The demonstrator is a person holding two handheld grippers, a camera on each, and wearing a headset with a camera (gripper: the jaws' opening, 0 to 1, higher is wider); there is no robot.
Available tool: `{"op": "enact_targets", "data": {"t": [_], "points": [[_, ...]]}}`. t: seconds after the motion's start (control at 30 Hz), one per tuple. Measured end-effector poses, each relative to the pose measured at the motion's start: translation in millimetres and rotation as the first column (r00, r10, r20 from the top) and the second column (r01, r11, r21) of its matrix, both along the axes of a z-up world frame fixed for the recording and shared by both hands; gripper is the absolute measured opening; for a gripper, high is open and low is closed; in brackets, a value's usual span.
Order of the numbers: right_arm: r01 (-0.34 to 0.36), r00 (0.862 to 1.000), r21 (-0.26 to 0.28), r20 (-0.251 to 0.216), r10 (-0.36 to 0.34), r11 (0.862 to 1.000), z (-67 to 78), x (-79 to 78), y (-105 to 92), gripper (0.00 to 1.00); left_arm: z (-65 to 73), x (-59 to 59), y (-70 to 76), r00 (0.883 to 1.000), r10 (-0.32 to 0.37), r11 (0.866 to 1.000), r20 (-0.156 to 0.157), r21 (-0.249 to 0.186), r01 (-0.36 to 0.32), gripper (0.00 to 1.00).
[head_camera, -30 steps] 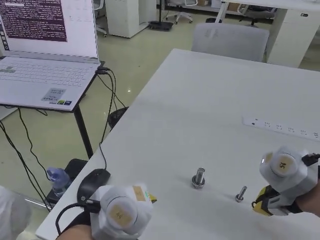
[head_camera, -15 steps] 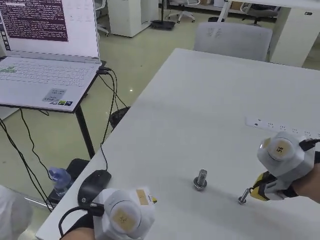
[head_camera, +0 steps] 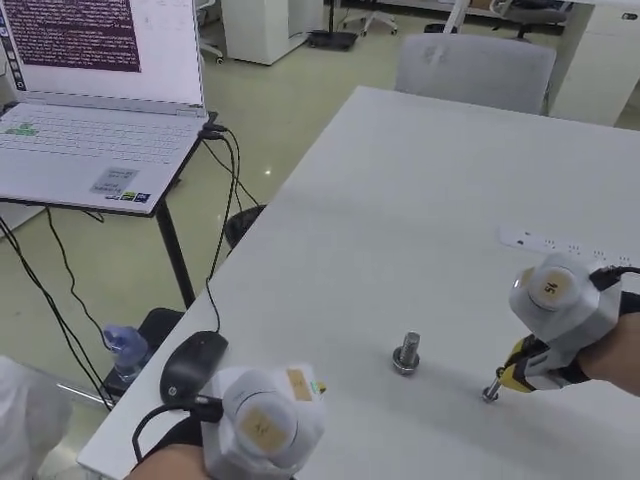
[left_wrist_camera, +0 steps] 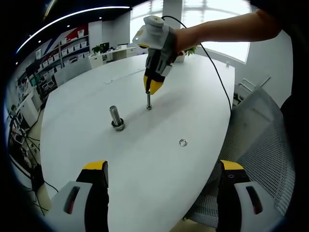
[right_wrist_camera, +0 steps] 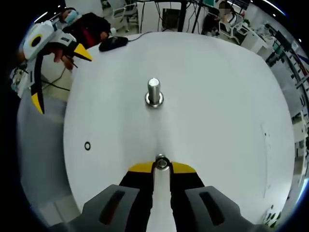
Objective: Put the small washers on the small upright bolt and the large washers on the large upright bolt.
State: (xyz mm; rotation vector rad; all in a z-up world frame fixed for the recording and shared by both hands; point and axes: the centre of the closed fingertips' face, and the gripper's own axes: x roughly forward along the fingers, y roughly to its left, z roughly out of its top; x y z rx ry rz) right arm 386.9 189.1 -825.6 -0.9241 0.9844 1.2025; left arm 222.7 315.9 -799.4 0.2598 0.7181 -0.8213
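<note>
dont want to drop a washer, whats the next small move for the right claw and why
Probably ease the right claw open. Its tips sit right on top of the small bolt, nearly shut on what looks like a small washer, so letting go should drop it down the shaft.

Head view from above, gripper views low, opposed, sharing large bolt [left_wrist_camera: 116,118]

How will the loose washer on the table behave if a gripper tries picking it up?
The washer lies flat and thin on the smooth table, so a grasp would probably skid it rather than catch it. It looks like metal, so likely stiff. On edge it might roll.
</note>
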Motion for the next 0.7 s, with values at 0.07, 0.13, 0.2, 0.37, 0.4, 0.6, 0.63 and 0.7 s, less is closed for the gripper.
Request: {"op": "enact_targets", "data": {"t": [0.07,0.13,0.2,0.37,0.4,0.6,0.63,0.7], "points": [[-0.002,1.0,-0.004,0.0,0.002,1.0,-1.5,0.8,-0.3,0.12,-0.4,-0.5,0.0,1.0,0.0,1.0,-0.001,0.0,0.0,0.94],[-0.004,1.0,-0.009,-0.002,0.004,1.0,-3.2,1.0,-0.5,0.12,-0.4,-0.8,0.0,1.0,0.0,1.0,-0.001,0.0,0.0,0.94],[-0.007,1.0,-0.013,-0.003,0.007,1.0,-4.5,1.3,-0.5,0.12,-0.4,-1.1,0.4,1.0,0.002,1.0,-0.002,0.001,-0.002,0.94],[-0.014,1.0,-0.02,-0.005,0.014,1.0,-8.2,1.1,-0.4,0.12,-0.9,-0.3,0.8,1.0,0.01,1.0,-0.001,-0.005,-0.01,0.95],[-0.016,1.0,-0.025,-0.005,0.016,1.0,-10.2,1.3,-0.7,0.12,-1.7,-0.2,0.7,1.0,0.01,1.0,-0.002,-0.005,-0.01,0.95],[-0.026,1.0,-0.036,-0.009,0.026,0.999,-17.7,1.2,-0.6,0.12,-5.3,-1.4,-1.6,1.0,0.003,1.0,-0.013,-0.003,-0.003,0.93],[-0.025,1.0,-0.038,-0.01,0.025,0.999,-19.0,1.1,-1.0,0.12,-6.1,-2.1,-1.4,1.0,0.001,1.0,-0.017,0.0,-0.001,0.93],[-0.025,1.0,-0.04,-0.015,0.025,0.999,-23.0,0.2,-0.9,0.13,-6.5,-2.9,-1.5,1.0,0.001,1.0,-0.019,-0.003,-0.001,0.93]]}}
